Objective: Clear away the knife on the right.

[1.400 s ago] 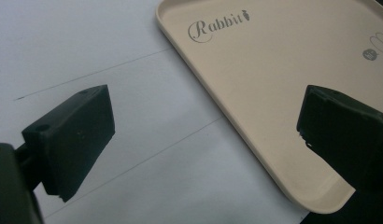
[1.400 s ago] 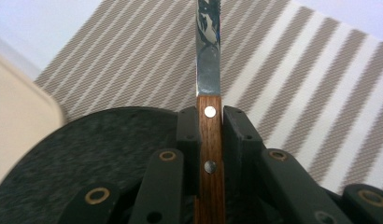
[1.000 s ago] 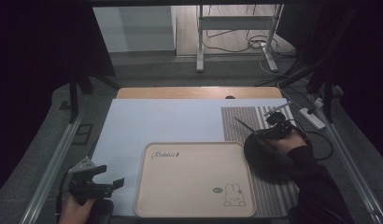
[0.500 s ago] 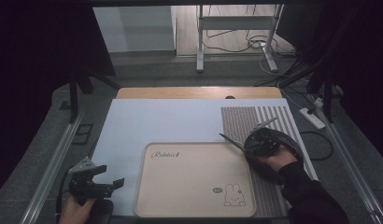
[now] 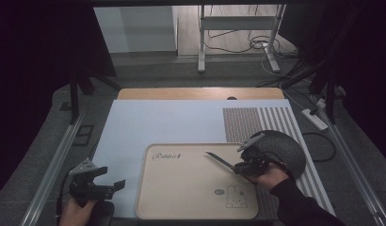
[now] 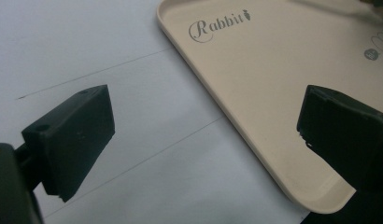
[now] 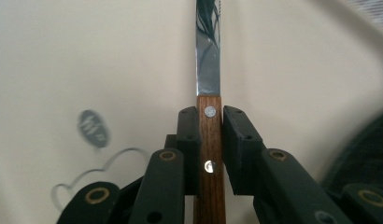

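While our right gripper point(image 5: 242, 165) pinches the wooden handle of a knife point(image 5: 220, 160), holding its blade out over the beige tray point(image 5: 181, 197) near the printed rabbit point(image 5: 236, 197), our left gripper point(image 5: 108, 185) rests with jaws spread wide and empty just beside the tray's near left corner.

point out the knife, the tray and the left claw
knife point(image 7: 208, 60), right gripper view, on the steel blade
tray point(image 5: 181, 193), high view, on its bare beige floor
left claw point(image 6: 203, 128), left gripper view, midway between its open tips
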A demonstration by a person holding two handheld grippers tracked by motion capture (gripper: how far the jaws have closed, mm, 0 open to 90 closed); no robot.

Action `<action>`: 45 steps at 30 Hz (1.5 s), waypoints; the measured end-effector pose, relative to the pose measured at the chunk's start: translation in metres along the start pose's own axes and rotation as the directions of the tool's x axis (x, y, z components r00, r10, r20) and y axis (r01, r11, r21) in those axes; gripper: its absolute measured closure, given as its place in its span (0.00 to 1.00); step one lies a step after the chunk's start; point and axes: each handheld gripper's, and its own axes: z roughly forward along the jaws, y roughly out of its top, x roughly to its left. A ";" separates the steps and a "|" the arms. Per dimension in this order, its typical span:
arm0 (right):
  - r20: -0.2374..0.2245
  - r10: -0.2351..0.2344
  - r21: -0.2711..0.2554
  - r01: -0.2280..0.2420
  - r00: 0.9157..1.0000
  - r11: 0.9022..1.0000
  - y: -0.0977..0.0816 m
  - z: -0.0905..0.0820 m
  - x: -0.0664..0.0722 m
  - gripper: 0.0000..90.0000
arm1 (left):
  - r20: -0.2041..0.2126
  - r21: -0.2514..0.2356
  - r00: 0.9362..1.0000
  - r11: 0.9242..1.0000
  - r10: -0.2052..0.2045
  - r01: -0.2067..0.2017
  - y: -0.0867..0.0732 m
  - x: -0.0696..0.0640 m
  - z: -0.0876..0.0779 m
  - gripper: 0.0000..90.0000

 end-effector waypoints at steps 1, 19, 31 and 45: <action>-0.008 -0.010 0.013 0.010 1.000 1.000 -0.001 0.004 0.011 0.86 | 0.000 0.000 1.000 1.000 0.000 0.000 0.000 0.000 0.000 0.05; -0.038 -0.070 -0.046 0.068 0.997 0.997 0.005 -0.002 0.035 0.92 | 0.000 0.005 1.000 1.000 0.003 -0.003 0.000 0.000 0.000 0.05; -0.087 -0.163 0.078 0.170 0.983 0.982 0.014 0.036 0.046 0.99 | 0.004 0.005 1.000 1.000 0.003 -0.003 0.000 0.000 0.000 0.05; -0.025 -0.033 0.070 0.035 0.999 0.997 -0.007 0.018 0.011 0.99 | 0.005 0.005 1.000 1.000 0.005 -0.005 0.000 0.000 0.000 0.05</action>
